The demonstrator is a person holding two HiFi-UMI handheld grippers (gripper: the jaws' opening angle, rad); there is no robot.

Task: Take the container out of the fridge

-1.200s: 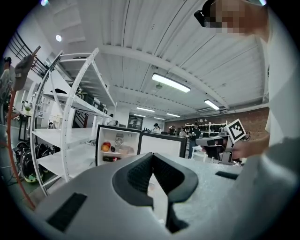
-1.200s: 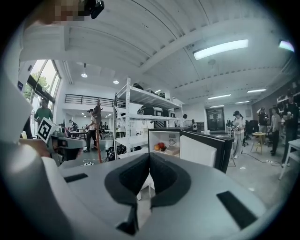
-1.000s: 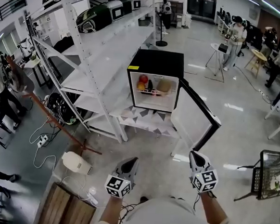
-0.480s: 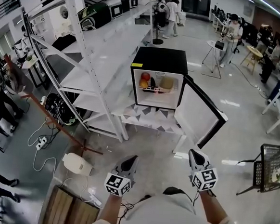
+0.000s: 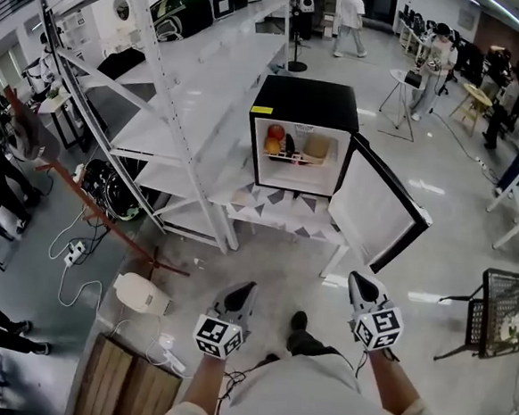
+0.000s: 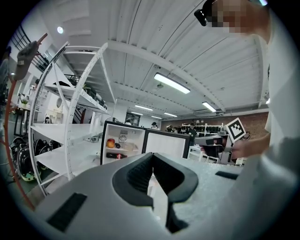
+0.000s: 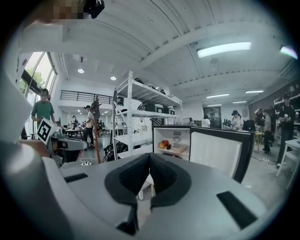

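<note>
Pale workshop floor is stretching ahead of the person, with white shelving on the left and a small black fridge (image 5: 305, 103) sitting on a low white worktop (image 5: 273, 210). Its door (image 5: 375, 211) is swinging out on the right-hand side. The container (image 5: 316, 147), a tan box, is lying on the fridge shelf at the right end, just beside the fruit and a dark item. It is too small to tell which way its long side is running.

Both tools are hanging low by the person's body, well apart from the fridge and pointing toward it. The left gripper (image 5: 239, 292) is keeping its jaws pressed together on nothing, and the right gripper (image 5: 359, 282) is doing the same. The container is lying straight ahead and slightly right, so the right gripper is sitting a little nearer. The open door is standing on that side, though, so the left one is probably getting the freer line in.

Compared with a second ago, the fridge is looming larger and its door edge is drawing closer to the right gripper. A shoe (image 5: 297, 321) is now showing between the grippers, so the person is walking in. Neither gripper is changing its pose.
</note>
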